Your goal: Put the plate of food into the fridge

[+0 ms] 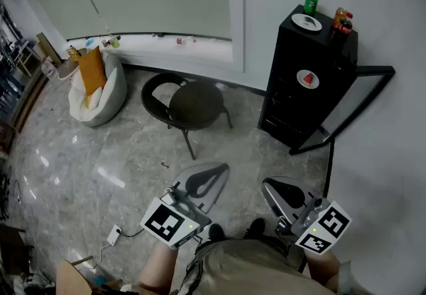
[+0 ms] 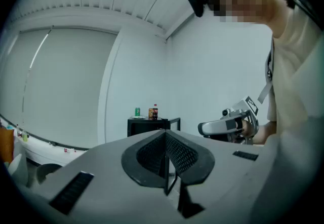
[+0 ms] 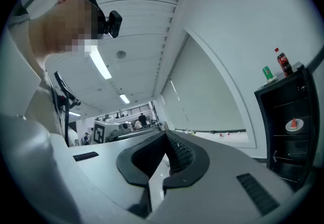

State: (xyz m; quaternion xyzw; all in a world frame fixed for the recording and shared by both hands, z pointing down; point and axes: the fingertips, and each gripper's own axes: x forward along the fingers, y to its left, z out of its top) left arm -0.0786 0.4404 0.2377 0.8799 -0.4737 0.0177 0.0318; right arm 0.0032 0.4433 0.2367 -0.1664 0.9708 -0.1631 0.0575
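Note:
The black fridge (image 1: 303, 97) stands against the white wall with its door (image 1: 356, 104) swung open to the right. On a shelf inside lies a white plate with a red wedge of food (image 1: 307, 78), also seen in the right gripper view as the plate of food (image 3: 294, 125). My left gripper (image 1: 225, 168) and right gripper (image 1: 267, 184) are held low in front of the person, well short of the fridge. Both are shut with nothing between the jaws. In its own view the left gripper (image 2: 165, 137) points level at the distant fridge (image 2: 152, 126). The right gripper (image 3: 166, 135) is level too.
On the fridge top sit a second white plate (image 1: 306, 21), a green can (image 1: 311, 2) and bottles (image 1: 341, 20). A round black chair (image 1: 188, 104) stands on the floor between me and the window. A white beanbag with an orange cushion (image 1: 94, 87) sits far left.

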